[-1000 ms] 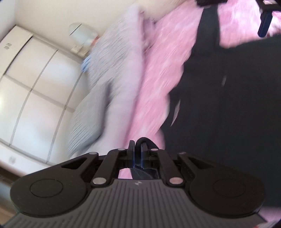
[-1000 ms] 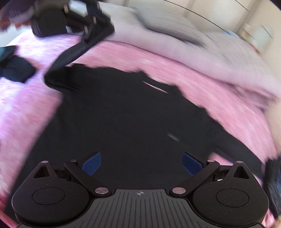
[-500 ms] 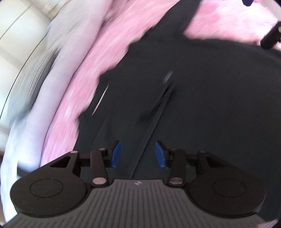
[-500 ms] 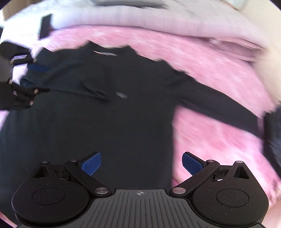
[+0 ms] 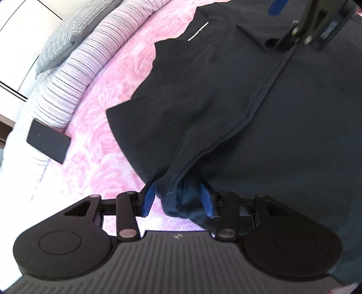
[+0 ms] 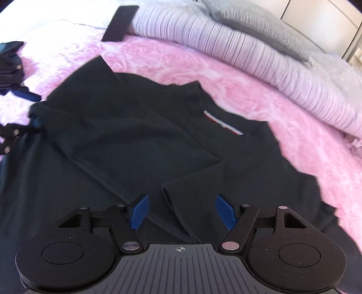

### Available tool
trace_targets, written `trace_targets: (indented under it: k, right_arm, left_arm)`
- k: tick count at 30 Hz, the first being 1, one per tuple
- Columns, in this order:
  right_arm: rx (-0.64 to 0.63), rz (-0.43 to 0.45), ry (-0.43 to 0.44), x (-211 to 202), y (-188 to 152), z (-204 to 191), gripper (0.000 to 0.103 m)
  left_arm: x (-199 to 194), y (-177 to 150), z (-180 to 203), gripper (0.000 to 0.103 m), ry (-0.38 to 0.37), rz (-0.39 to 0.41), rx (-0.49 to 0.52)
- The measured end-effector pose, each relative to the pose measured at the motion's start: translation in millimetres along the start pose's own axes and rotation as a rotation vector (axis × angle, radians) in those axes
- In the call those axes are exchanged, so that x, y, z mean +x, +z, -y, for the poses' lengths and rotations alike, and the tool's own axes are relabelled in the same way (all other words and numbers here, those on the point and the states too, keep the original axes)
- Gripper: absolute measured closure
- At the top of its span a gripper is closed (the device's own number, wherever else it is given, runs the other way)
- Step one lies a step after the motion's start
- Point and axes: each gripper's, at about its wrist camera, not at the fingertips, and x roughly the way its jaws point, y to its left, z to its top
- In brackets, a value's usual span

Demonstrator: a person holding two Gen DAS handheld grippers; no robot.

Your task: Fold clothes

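Observation:
A dark long-sleeved shirt [image 5: 226,101] [image 6: 113,140] lies spread on a pink blanket [image 5: 101,158] [image 6: 181,61], with one sleeve folded across its body. My left gripper [image 5: 177,200] is open at the shirt's side edge, and a bunched fold of fabric sits loosely between its blue pads. My right gripper [image 6: 182,211] is open low over the chest. The folded sleeve's cuff [image 6: 172,196] lies between its fingers. Each gripper shows in the other's view: the right gripper [image 5: 303,18] at the top, and a left fingertip [image 6: 25,95] at the left edge.
A flat black rectangular object [image 5: 48,144] [image 6: 120,22] rests at the blanket's far edge. Behind it lie a striped lilac quilt [image 5: 79,67] [image 6: 271,67] and a grey pillow [image 5: 65,40] [image 6: 260,29]. Pink blanket shows around the shirt's left and far sides.
My left gripper was shut on the lifted sleeve, then opened and came down at the shirt's side. The sleeve now lies across the body. My right fingers have narrowed around the cuff.

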Motion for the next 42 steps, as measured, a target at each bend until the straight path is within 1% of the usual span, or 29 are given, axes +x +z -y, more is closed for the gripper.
trace_targets:
  k: [1,2,3,4,5,6,7,8,10,11,13,16,18,20,24,25,26,27,28,29,32,33,35,37,39,40,41,42]
  right_arm:
    - [0.012,-0.018,0.01,9.3,0.7,3.2,0.033]
    - [0.025,-0.033,0.022,17.6,1.3,6.8,0.047]
    - [0.05,-0.031,0.04,18.2,1.1,13.6,0.066]
    - [0.072,-0.02,0.022,14.1,1.5,20.9,0.073]
    - [0.095,0.008,-0.034,5.3,1.1,30.8,0.08]
    - [0.122,0.034,-0.088,-3.3,0.6,41.5,0.08]
    - [0.174,0.042,-0.128,-10.0,-0.3,58.0,0.081]
    - [0.22,0.037,-0.15,-16.2,-3.6,72.1,0.081]
    - [0.308,0.027,-0.193,-28.2,-10.2,99.6,0.081]
    - [0.311,0.014,-0.207,-29.5,-13.0,107.4,0.081]
    - [0.317,-0.013,-0.234,-32.1,-18.7,122.4,0.081]
    - [0.315,-0.057,-0.281,-31.0,-27.9,131.0,0.081]
    - [0.326,-0.076,-0.298,-31.5,-33.4,134.8,0.081]
    - [0.341,-0.055,-0.266,-34.3,-36.0,133.3,0.08]
    - [0.277,0.014,-0.149,-39.1,-23.4,103.7,0.08]
    - [0.25,0.01,-0.129,-38.1,-20.0,93.6,0.075]
    - [0.222,0.007,-0.109,-37.1,-16.6,83.5,0.051]
    - [0.193,0.005,-0.089,-36.3,-13.4,73.1,0.036]
    - [0.156,0.02,-0.072,-37.9,-11.9,61.0,0.016]
    - [0.113,0.034,-0.056,-39.0,-10.8,48.5,0.015]
    - [-0.129,0.05,-0.009,-35.5,-14.5,3.2,0.015]
    - [-0.2,0.054,-0.027,-33.0,-18.3,-7.5,0.015]
    - [-0.245,0.052,-0.078,-28.1,-26.9,-13.5,0.015]
    - [-0.089,0.044,-0.066,-27.6,-27.8,8.9,0.015]
    - [0.161,0.083,-0.037,-36.5,-27.8,46.4,0.015]
    - [0.281,0.086,-0.038,-39.2,-29.8,65.9,0.015]
    - [0.366,0.074,-0.047,-38.0,-31.8,81.7,0.022]
    - [0.417,0.068,-0.042,-34.1,-34.2,94.3,0.033]
  left_arm:
    - [3.5,-0.4,-0.5,0.063,-0.008,-0.001,-0.002]
    - [2.9,-0.6,-3.4,0.063,-0.021,0.003,-0.014]
    - [0.1,-0.6,-7.6,0.063,-0.036,0.009,-0.031]
    - [-2.8,-0.7,-11.8,0.063,-0.051,0.016,-0.048]
    - [-5.6,-0.7,-16.0,0.063,-0.066,0.022,-0.066]
    - [-8.5,-0.7,-20.2,0.063,-0.081,0.028,-0.083]
    - [-11.3,-0.8,-24.4,0.063,-0.096,0.034,-0.1]
    - [-14.1,-0.8,-28.6,0.063,-0.11,0.04,-0.118]
    - [-19.8,-0.9,-37.0,0.061,-0.14,0.053,-0.152]
    - [-22.6,-0.9,-41.2,0.061,-0.155,0.059,-0.17]
    - [-25.8,2.5,-55.4,0.059,-0.185,0.096,-0.256]
    - [-22.4,4.7,-77.8,0.058,-0.162,0.131,-0.374]
    - [-9.3,7.4,-92.6,0.058,-0.138,0.113,-0.446]
    - [5.1,8.5,-106.7,0.058,-0.129,0.094,-0.516]
    - [42.1,17.5,-134.1,0.059,-0.159,0.068,-0.65]
    - [44.1,17.4,-137.7,0.059,-0.159,0.069,-0.665]
    - [43.1,16.0,-140.9,0.059,-0.154,0.073,-0.673]
    - [42.0,14.5,-144.1,0.059,-0.15,0.078,-0.681]
    - [37.7,11.6,-144.5,0.059,-0.138,0.08,-0.678]
    - [31.5,7.9,-143.3,0.059,-0.121,0.081,-0.668]
    - [12.1,-6.7,-129.8,0.058,-0.103,0.077,-0.61]
    - [8.0,-10.6,-121.7,0.058,-0.1,0.07,-0.579]
    - [2.8,-16.4,-100.4,0.058,-0.1,0.06,-0.501]
    - [-1.2,-21.2,-78.3,0.057,-0.101,0.056,-0.426]
    - [-3.4,-23.5,-59.8,0.057,-0.085,0.069,-0.361]
    - [-3.3,-24.1,-51.9,0.057,-0.076,0.072,-0.333]
    - [-2.4,-24.6,-46.1,0.057,-0.075,0.072,-0.318]
    - [-1.5,-25.1,-41.1,0.057,-0.079,0.071,-0.307]
